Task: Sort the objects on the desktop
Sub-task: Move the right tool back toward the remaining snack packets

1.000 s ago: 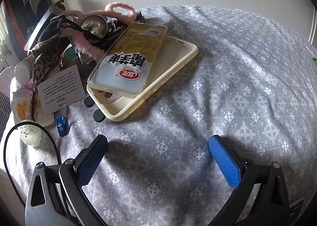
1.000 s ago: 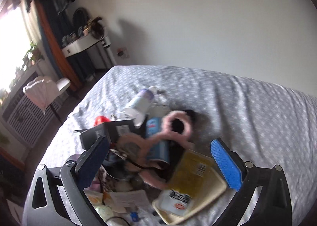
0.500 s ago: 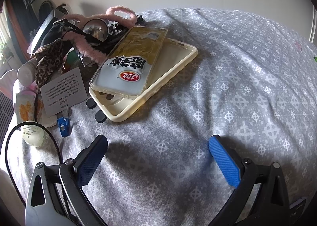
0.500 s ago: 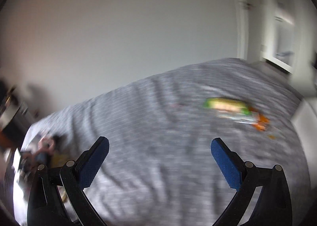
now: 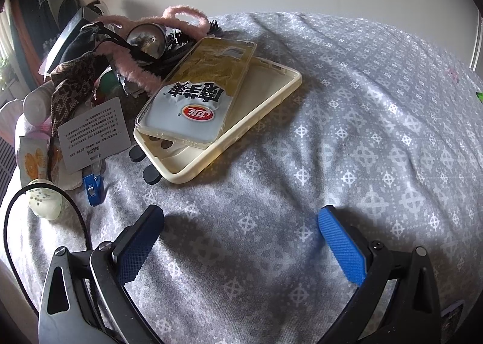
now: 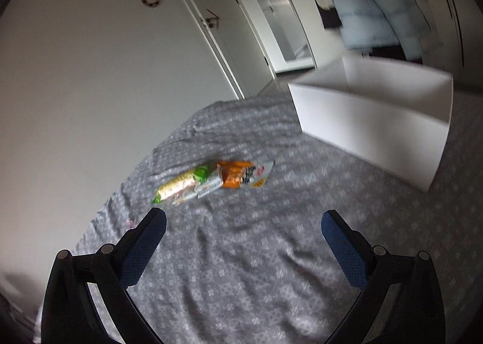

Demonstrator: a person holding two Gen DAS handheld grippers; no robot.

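Observation:
In the left wrist view, a clear printed phone case (image 5: 199, 93) lies on a cream phone case (image 5: 241, 120) on the grey patterned cloth. A pile sits to their left: a pink fluffy band (image 5: 142, 75), a white card (image 5: 93, 132), a blue clip (image 5: 93, 185). My left gripper (image 5: 240, 217) is open and empty, hovering short of the cases. In the right wrist view, several snack packets (image 6: 214, 182) lie on the cloth ahead of my open, empty right gripper (image 6: 243, 223). A white box (image 6: 374, 114) stands at the right.
A black cable (image 5: 45, 208) loops past a white speckled object (image 5: 45, 199) at the left edge. Two black discs (image 5: 145, 165) lie by the cream case. A white wall and doors (image 6: 211, 27) stand behind the cloth-covered surface.
My right gripper has swung from the pile at the left across to the snack packets and white box. My left gripper has barely moved. Both stay open.

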